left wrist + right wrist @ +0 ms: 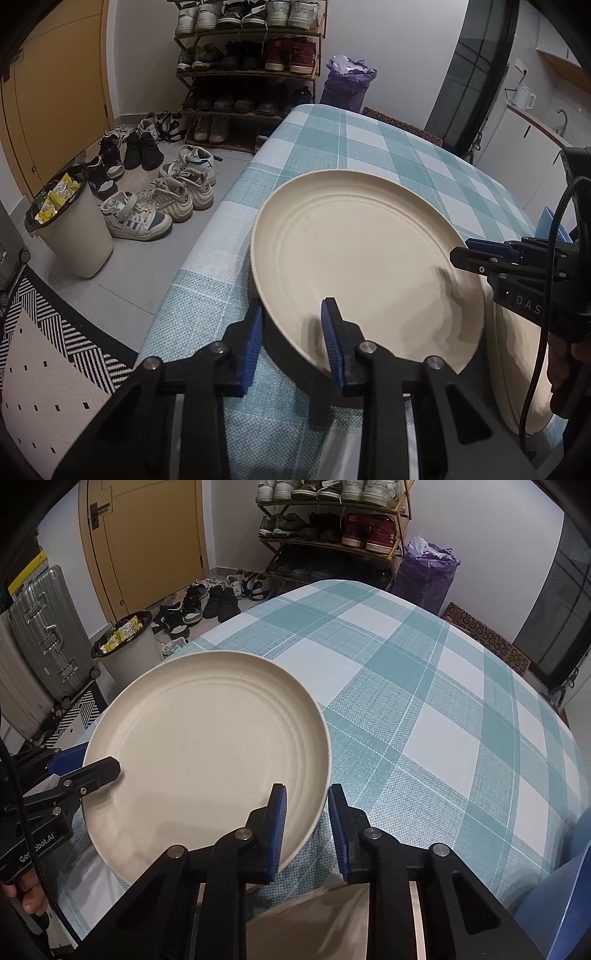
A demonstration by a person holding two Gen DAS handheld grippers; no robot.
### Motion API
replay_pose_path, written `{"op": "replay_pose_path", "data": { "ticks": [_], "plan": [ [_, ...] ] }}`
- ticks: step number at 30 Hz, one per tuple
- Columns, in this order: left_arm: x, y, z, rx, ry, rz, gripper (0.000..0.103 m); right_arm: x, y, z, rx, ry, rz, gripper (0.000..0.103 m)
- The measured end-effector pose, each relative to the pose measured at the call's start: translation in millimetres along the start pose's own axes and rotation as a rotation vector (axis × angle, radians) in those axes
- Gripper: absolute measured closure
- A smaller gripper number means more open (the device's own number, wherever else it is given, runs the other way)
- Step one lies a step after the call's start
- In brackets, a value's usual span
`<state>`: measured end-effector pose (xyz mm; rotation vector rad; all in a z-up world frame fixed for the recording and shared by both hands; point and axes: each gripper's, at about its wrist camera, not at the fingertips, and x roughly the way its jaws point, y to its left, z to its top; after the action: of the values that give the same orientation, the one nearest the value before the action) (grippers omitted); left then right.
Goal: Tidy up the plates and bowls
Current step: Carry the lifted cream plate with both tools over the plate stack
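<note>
Grip: my left gripper (291,343) and right gripper (307,830) each pinch the cream plate's (362,254) rim.
Plate: tilted above the checked tablecloth (424,701).
Progress: I judge early; second plate (517,369) waits beside, no stack visible yet.

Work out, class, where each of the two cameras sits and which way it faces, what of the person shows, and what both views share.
Left wrist: sits on the left gripper, looks forward and down along its fingers clamping the cream plate; the right gripper enters from the right.
Right wrist: sits on the right gripper, looks down at the plate's opposite rim; the left gripper and a hand show at the left.
Shared: plate, checked tablecloth, shoe rack, waste bin.
</note>
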<state>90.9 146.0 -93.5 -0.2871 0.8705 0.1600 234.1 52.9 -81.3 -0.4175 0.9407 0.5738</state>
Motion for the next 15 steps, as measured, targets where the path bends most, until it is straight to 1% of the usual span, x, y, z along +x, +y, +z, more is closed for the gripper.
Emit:
{"op": "replay_pose_path", "data": {
  "ticks": [5, 15],
  "plan": [
    [-0.8, 0.6, 0.0, -0.003, -0.001, 0.008, 0.074, -1.3, 1.5, -1.2, -0.012, -0.005, -0.011, 0.086],
    [-4.7, 1.9, 1.2, -0.004, -0.018, 0.017, 0.074, -2.2, 4.9, -1.2, -0.018, -0.019, -0.020, 0.086]
  ]
}}
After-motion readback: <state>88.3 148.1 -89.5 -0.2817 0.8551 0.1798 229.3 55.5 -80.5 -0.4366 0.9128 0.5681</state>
